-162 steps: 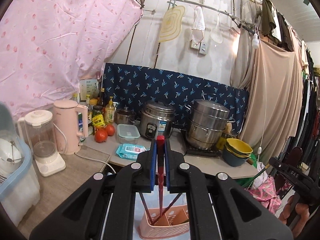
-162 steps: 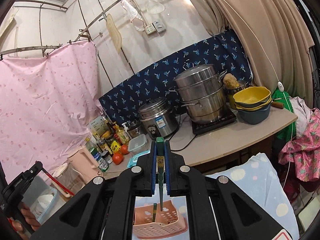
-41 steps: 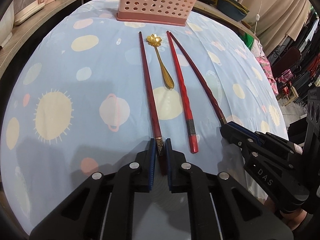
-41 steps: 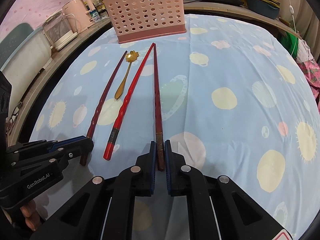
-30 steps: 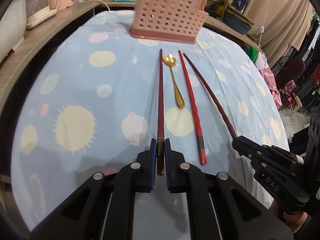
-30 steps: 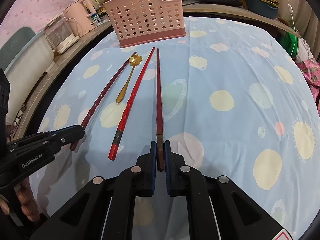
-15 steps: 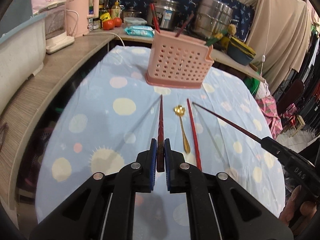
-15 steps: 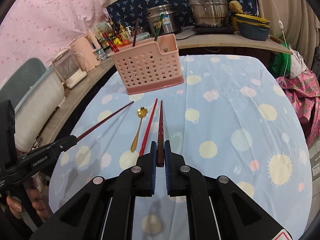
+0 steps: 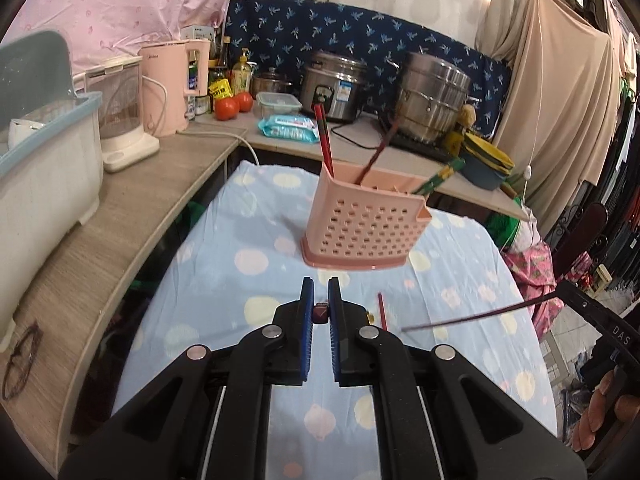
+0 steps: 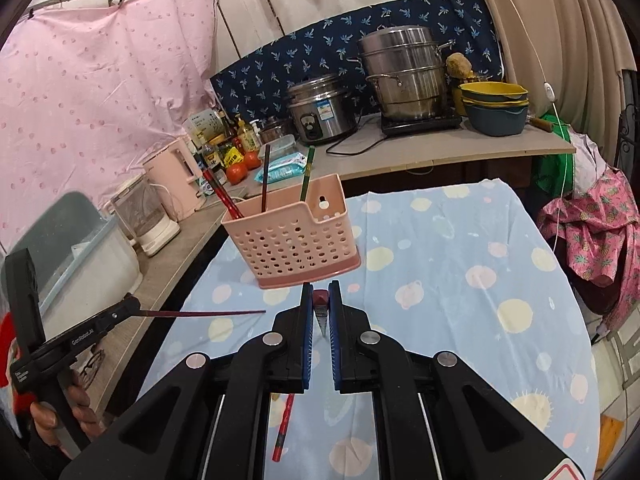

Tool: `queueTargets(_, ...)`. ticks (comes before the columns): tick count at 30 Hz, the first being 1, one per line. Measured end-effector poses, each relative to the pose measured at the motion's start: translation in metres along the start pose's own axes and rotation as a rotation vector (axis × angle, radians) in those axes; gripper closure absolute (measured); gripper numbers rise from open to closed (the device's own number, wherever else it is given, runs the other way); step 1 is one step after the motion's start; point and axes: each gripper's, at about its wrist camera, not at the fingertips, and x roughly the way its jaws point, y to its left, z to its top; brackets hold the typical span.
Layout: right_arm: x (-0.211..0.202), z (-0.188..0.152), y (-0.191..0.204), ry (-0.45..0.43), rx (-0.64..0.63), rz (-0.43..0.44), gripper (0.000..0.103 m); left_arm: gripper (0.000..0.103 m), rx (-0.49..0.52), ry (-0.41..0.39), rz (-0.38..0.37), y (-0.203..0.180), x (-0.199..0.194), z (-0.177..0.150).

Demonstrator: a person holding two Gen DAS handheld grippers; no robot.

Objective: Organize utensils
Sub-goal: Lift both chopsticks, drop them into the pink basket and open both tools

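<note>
Roughly midway: both jaws are clamped on one chopstick each, left gripper point(image 9: 321, 316) and right gripper point(image 10: 320, 312), three sticks are stowed in the basket point(image 10: 292, 236) ahead, a red chopstick point(image 10: 283, 428) is left below.

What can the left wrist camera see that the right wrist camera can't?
Only the left wrist view shows the right hand-held gripper holding a dark chopstick, and glasses on the counter.

Only the right wrist view shows the left hand-held gripper holding its chopstick, and a red chopstick lying on the cloth.

Both show the pink basket with chopsticks standing in it, the tomatoes and the pots.
</note>
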Motion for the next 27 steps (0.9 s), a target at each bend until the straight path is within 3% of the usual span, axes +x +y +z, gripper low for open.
queueTargets(9, 0.009, 0.036, 0.001, -0.053, 0.019, 0.036, 0.096, 0.096, -0.016, -0.067, -0.016, 0.003, 0.002, 0.044)
queueTargets(16, 0.011, 0.076, 0.010, -0.124, 0.022, 0.090, 0.096, 0.096, -0.033, -0.149, -0.077, -0.003, -0.010, 0.088)
queueTargets(27, 0.024, 0.152, 0.030, -0.265, 0.037, 0.155, 0.096, 0.096, 0.016, -0.355, -0.090, -0.033, -0.028, 0.168)
